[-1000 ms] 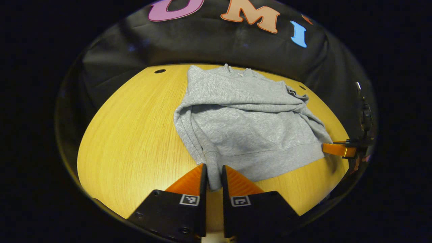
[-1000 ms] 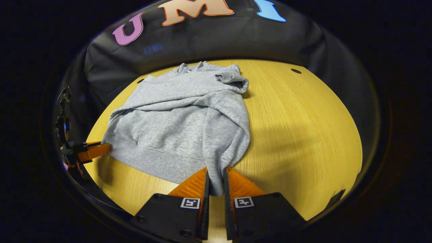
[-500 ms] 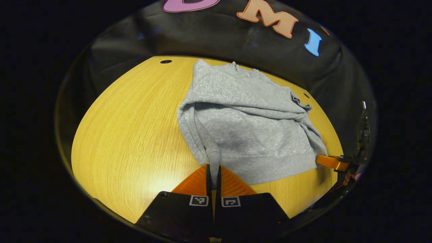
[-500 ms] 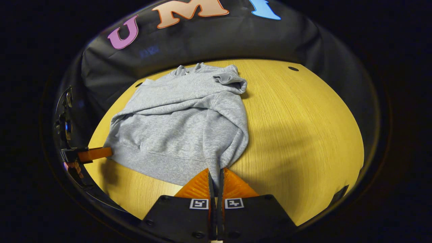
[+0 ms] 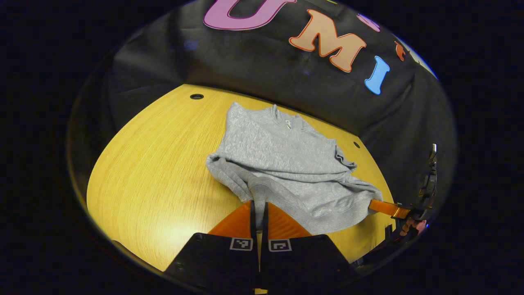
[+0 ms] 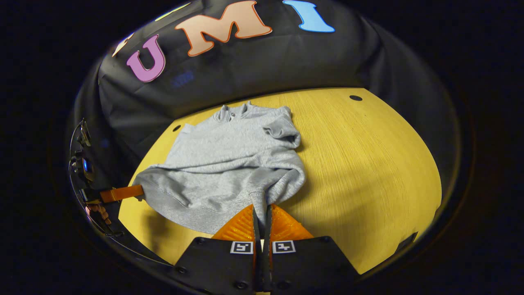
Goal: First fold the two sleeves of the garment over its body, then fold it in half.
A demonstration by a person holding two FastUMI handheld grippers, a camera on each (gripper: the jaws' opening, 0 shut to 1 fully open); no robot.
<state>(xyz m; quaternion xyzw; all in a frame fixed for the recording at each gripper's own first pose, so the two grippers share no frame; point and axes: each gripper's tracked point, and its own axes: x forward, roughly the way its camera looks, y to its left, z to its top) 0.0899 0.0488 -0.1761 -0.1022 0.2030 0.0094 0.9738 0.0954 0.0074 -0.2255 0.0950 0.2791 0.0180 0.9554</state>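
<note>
1. Both sleeves lie folded over the sweatshirt [image 5: 286, 164], mid-surface [image 5: 155, 180].
2. Halving looks begun: left gripper [image 5: 258, 209] and right gripper [image 6: 262, 213] have jaws pinching the hem [image 6: 184, 203] corners, raised.
3. Left: carry hem to collar.

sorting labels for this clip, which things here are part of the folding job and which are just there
In the job:
- grey sweatshirt, sleeves folded over its body, bottom hem lifted
- left gripper, jaws closed on one hem corner
- right gripper, jaws closed on the other hem corner

Just there:
- wooden table, bearing the sweatshirt
- small holes in the tabletop
</note>
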